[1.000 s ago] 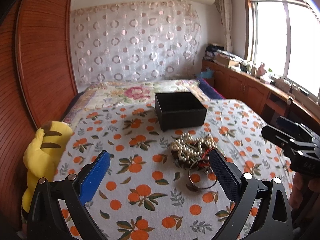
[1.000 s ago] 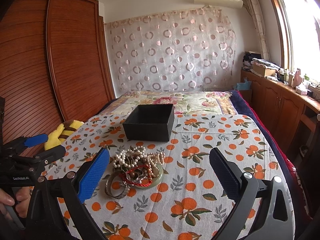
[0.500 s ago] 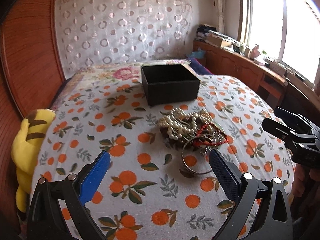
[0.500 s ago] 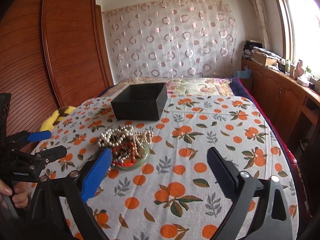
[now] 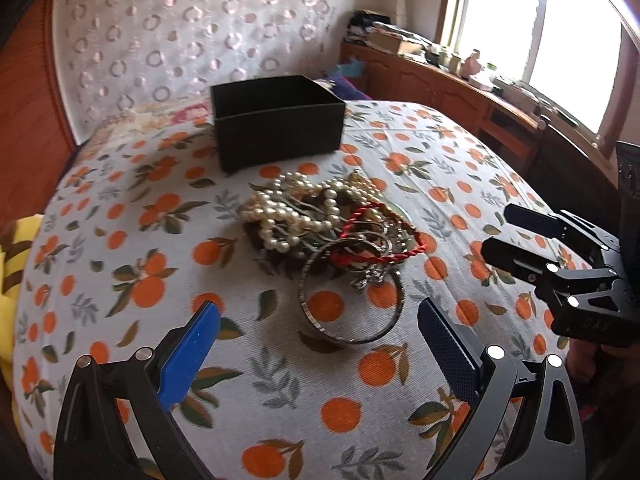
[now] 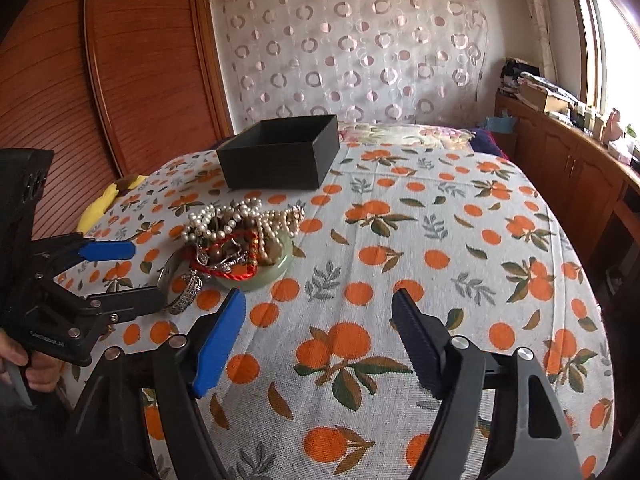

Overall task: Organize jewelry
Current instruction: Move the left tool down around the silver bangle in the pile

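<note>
1. Jewelry first: a tangled heap of white pearl strands, red twisted cord and small silver pieces (image 5: 328,224) lies on the orange-print white bedspread (image 5: 160,280), between my two tools and just in front of the open black square cardboard box (image 5: 276,120).
2. A thin silver metal bangle (image 5: 352,300) leans on the near edge of the heap, and in the right wrist view a pale green jade-like ring (image 6: 272,272) sits under its right side.
3. My left gripper (image 5: 320,340) stands wide and holds nothing, with the bangle just ahead of its blue and black pads.
4. My right gripper (image 6: 320,328) also stands wide and empty, over bare cloth just right of the heap.
5. I judge the pearls light, limp and slippery; they would drape and drag their neighbours, so I would pinch a bunched loop rather than a single strand.
6. I expect the bangle to be stiff and smooth, best taken across its rim where it lies clear of the tangle.
7. I take the green ring for hard, heavier and brittle; I would not drop it.
8. Soft woven bedding will give under pressure, so pads can press down beside a piece.
</note>
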The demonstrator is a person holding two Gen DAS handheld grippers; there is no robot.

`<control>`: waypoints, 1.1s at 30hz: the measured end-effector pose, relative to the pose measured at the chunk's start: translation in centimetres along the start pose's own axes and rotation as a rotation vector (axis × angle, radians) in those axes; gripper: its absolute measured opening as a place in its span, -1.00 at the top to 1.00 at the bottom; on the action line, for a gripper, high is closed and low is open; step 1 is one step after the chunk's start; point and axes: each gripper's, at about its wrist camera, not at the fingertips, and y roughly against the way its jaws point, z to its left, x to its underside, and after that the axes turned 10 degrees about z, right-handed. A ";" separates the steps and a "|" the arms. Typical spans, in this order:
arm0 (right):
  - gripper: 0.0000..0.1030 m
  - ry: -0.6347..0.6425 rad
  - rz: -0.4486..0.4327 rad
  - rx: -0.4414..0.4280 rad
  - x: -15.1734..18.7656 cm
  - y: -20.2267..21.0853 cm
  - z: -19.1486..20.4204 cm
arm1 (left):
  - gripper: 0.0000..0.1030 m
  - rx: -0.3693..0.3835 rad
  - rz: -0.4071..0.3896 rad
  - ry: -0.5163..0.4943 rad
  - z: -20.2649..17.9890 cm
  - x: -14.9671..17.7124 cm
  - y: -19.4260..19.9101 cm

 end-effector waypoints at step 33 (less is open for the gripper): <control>-0.13 0.071 0.040 -0.030 -2.0 -0.7 1.7 | -0.10 0.004 -0.101 0.045 1.4 0.0 1.7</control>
